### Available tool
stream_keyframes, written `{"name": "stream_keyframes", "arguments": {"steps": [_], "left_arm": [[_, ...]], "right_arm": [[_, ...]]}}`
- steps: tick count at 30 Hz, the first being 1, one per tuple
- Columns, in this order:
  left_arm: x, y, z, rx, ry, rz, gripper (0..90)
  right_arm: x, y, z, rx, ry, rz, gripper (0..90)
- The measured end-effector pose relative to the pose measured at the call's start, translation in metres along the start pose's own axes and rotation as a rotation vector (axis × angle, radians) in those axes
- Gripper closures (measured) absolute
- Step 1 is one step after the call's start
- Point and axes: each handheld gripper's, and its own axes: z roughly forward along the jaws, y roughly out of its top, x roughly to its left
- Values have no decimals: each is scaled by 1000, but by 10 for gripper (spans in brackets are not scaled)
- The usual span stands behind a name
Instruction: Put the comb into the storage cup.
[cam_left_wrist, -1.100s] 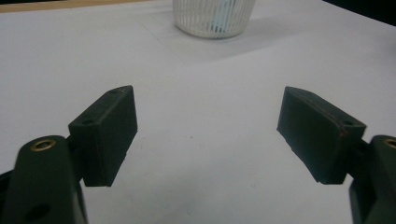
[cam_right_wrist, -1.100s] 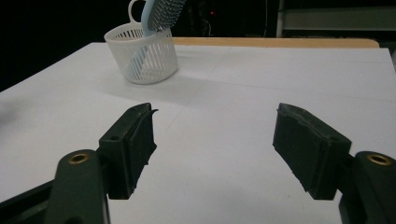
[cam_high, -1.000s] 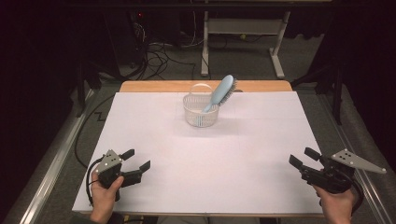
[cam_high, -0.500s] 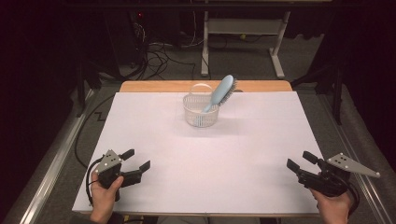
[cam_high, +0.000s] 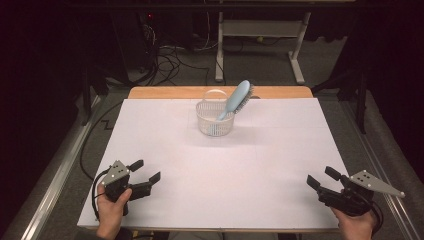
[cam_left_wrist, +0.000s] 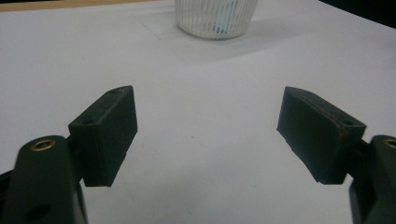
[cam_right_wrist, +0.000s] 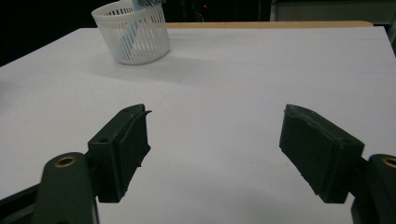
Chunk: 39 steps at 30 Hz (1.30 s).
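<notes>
Both tongs are spread and hold nothing: the left gripper (cam_high: 145, 171) at seven o'clock on the white table (cam_high: 260, 165), the right gripper (cam_high: 321, 178) at four. The pale blue hairbrush (cam_high: 235, 99) stands tilted, handle down, in the white slatted basket (cam_high: 214, 120) at twelve. It looks like a resting pause; a next reach would mean travelling well forward.

Black grippers (cam_high: 145, 171), grey three-cornered plates, brass-ringed holes, seemingly rubber-padded fingers (cam_left_wrist: 111, 135).
</notes>
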Motion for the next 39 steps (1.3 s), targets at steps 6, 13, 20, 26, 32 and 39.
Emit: {"name": "stream_keyframes", "arguments": {"steps": [6, 13, 20, 26, 32, 39], "left_arm": [[1, 0, 1, 4, 1, -3, 210], [1, 0, 0, 2, 6, -8, 210], [2, 0, 0, 0, 4, -8, 210], [2, 0, 0, 2, 3, -8, 210], [1, 0, 0, 1, 2, -6, 210], [1, 0, 1, 3, 5, -9, 210]], "right_arm": [[2, -5, -3, -17, 0, 4, 231], [2, -10, -6, -32, -11, 15, 198], [-1, -15, -4, -18, -5, 7, 195], [-1, -19, -4, -17, -1, -6, 192], [-3, -21, -3, -22, -10, -7, 186], [-5, -25, 0, -29, -4, 15, 167]]}}
